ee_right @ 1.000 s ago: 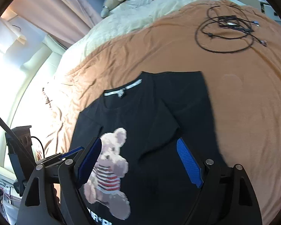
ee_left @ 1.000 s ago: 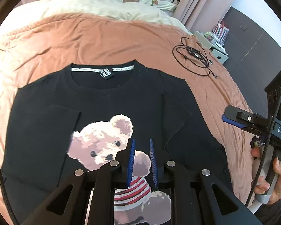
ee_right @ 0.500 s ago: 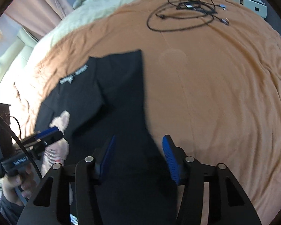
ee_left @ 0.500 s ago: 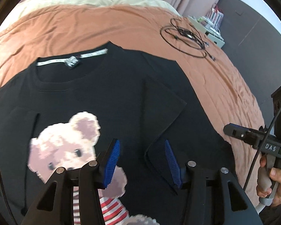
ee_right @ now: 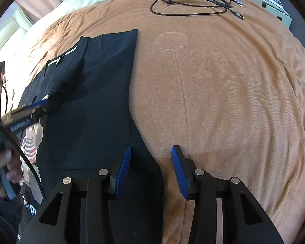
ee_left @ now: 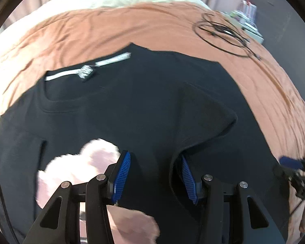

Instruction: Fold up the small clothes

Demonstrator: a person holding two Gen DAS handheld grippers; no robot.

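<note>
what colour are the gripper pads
Blue, ribbed pads; clearest in the right wrist view.

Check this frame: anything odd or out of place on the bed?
A coil of black cable lies loose on the orange blanket, well beyond the black T-shirt being folded. Nothing looks spilled or damaged.

So it's a bed (ee_right: 223,101) with a fuzzy orange-brown blanket (ee_left: 111,28) over it. A black bear-print T-shirt (ee_left: 132,101) lies flat on the blanket, one sleeve folded in, and a loose coil of black cables (ee_right: 193,2) sits well apart, further up.
</note>
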